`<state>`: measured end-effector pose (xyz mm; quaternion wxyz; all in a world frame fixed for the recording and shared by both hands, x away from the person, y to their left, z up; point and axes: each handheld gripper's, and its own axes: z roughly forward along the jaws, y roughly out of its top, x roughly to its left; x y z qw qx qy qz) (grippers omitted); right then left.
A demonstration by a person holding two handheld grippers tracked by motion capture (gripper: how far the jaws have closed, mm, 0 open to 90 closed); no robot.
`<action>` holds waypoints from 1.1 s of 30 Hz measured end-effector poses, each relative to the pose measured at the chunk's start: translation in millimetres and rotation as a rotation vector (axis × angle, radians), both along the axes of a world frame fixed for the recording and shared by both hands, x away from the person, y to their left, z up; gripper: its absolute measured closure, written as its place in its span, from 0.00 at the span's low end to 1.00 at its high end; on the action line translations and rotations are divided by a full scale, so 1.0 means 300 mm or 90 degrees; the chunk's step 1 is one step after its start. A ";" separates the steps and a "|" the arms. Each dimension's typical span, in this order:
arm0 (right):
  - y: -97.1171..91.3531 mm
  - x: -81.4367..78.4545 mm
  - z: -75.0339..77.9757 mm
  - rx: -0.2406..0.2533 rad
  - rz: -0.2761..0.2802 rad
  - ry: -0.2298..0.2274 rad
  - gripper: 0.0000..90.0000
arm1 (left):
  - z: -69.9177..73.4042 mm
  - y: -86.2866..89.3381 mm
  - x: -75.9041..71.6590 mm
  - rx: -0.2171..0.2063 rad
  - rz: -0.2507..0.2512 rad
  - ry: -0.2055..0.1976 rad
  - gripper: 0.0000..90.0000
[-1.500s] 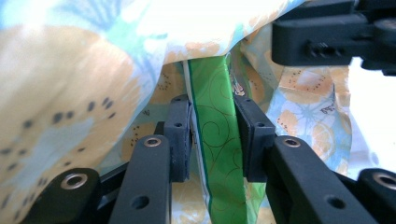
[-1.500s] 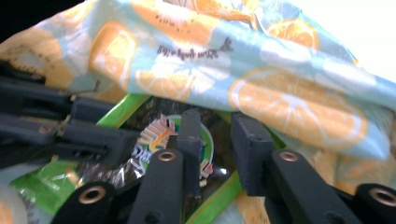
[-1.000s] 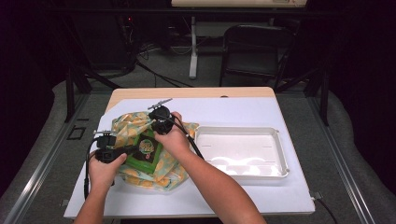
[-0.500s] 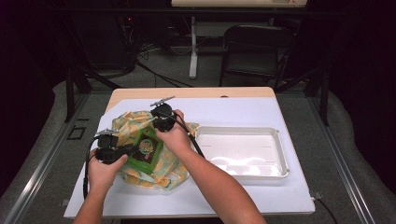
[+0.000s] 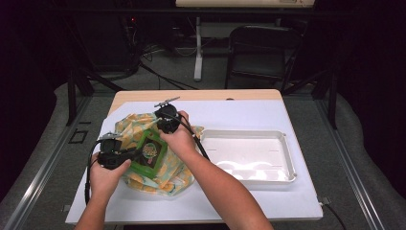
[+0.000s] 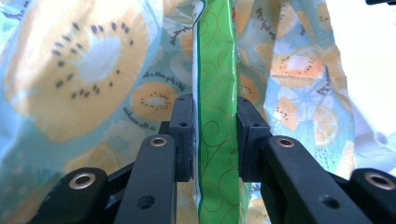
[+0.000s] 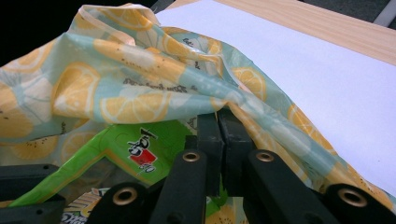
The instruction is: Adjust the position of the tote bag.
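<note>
Left gripper view: left gripper [image 6: 215,135] clamps the light, crinkly green snack packet [image 6: 217,93] edgewise; right gripper [image 7: 219,126] pinches the limp, slippery fruit-print plastic bag [image 7: 140,84] at its rim.

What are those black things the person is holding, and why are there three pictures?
A person sits at a table and holds a black pinching tool in each hand. One picture looks down from above; the other two come from tiny cameras riding on each tool. On the white table cover lie a fruit-patterned bag and an empty white tray. The left gripper squeezes a green snack packet by its edge. The right gripper is pinched shut on the bag's rim, probably holding it open so the packet can go in or out.
</note>
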<state>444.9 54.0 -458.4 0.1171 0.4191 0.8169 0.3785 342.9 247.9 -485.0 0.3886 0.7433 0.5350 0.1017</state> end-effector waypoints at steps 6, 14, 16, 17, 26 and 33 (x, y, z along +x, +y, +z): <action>-0.001 0.003 -0.004 0.000 -0.004 0.000 0.96 | 0.017 -0.012 -0.010 0.021 -0.002 -0.013 0.81; -0.003 -0.006 -0.007 0.001 0.003 0.000 0.90 | 0.027 -0.003 -0.012 0.015 0.001 -0.017 0.81; -0.005 -0.009 -0.010 0.006 0.005 -0.001 0.86 | 0.030 -0.005 -0.014 0.018 0.001 -0.019 0.81; -0.009 -0.011 -0.010 0.002 0.009 -0.002 0.85 | 0.032 -0.006 -0.015 0.018 0.001 -0.021 0.81; -0.050 -0.052 -0.004 0.023 0.024 -0.007 0.76 | 0.040 0.002 -0.015 0.017 0.004 -0.022 0.81; -0.076 -0.082 -0.003 0.018 0.033 -0.013 0.71 | 0.037 0.001 -0.012 0.016 0.005 -0.020 0.81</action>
